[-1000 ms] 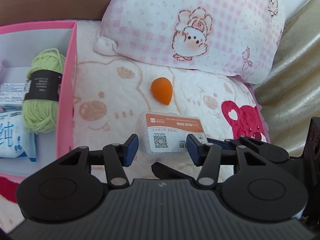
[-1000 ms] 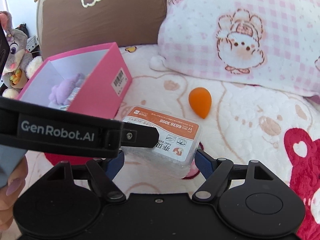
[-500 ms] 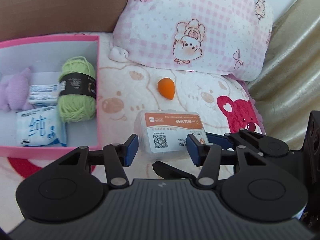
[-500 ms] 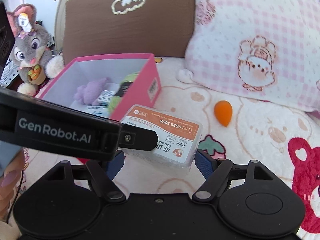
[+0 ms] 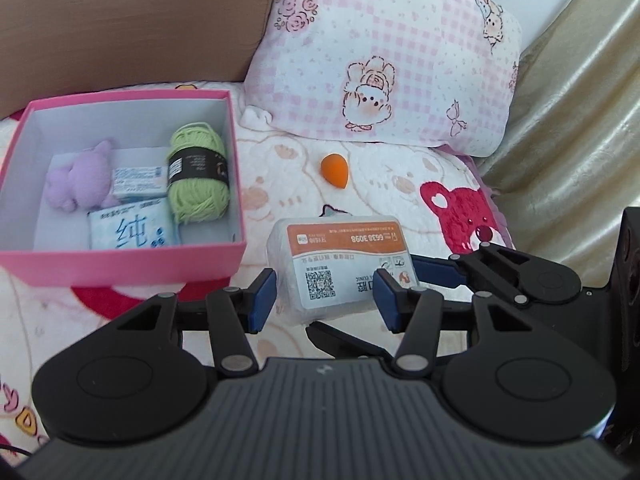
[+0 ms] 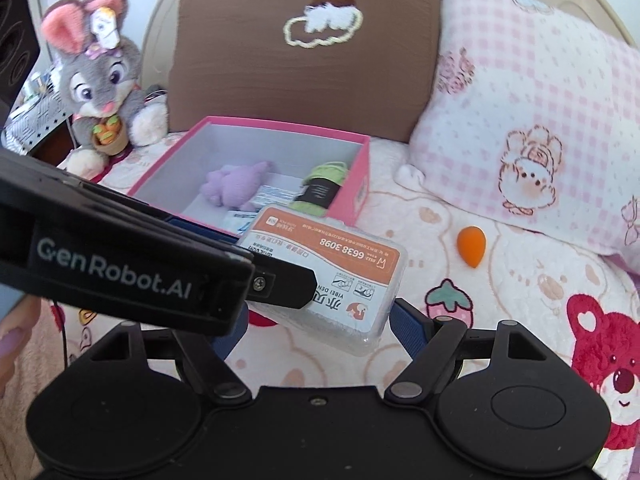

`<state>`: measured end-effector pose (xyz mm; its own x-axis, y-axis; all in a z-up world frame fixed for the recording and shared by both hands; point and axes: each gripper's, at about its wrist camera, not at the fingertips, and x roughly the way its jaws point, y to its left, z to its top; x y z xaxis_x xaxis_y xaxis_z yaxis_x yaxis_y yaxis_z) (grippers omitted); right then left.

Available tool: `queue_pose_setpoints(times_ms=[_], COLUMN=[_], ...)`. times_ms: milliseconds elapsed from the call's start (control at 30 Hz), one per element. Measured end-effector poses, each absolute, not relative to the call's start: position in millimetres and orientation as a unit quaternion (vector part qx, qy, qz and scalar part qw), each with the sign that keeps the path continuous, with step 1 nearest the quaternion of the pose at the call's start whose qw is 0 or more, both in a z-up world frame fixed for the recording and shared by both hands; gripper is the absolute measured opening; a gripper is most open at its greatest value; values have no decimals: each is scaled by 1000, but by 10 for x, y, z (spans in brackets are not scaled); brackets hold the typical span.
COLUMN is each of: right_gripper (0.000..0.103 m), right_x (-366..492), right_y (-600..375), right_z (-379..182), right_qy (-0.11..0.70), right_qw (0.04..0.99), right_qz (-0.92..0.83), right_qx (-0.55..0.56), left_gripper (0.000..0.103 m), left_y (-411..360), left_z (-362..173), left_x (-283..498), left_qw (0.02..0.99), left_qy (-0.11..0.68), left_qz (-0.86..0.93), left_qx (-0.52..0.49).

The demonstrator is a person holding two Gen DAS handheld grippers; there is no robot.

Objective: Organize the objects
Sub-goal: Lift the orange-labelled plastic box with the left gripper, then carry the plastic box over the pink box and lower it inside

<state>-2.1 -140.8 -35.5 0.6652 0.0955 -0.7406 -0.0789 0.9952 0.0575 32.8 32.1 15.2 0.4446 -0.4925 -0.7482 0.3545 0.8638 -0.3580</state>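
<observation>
The pink box [image 5: 120,258] on the left already holds yarn [image 5: 198,178], a plush and packets, leaving little free floor. Just right of it, the clear case [image 5: 344,248] hangs above the bed [image 5: 280,152], pinched at its sides by the right hand-held gripper [image 6: 320,324]. The left hand-held gripper [image 5: 324,300] straddles it, spread; I cannot tell if it presses. The case looks light, stiff and slick, so hold its short edges. Further right lies a sponge [image 5: 335,170].
</observation>
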Motion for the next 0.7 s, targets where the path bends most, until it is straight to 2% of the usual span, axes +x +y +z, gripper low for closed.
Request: queue_pose_setpoints(times_ms=[467, 700], right_gripper=[81, 81], right_x=[-241, -129], right_y=[-853, -639], right_z=[-134, -59], right_qy=[400, 379], right_qw=[913, 920], right_qz=[84, 93], right_qx=[-16, -34], left_gripper=[51, 51], left_y=[887, 1135], left_z=[333, 412], left_x=[-155, -127], left_qw=[859, 871], left_qy=[447, 426], left_qz=[-230, -225], left_qx=[-93, -93])
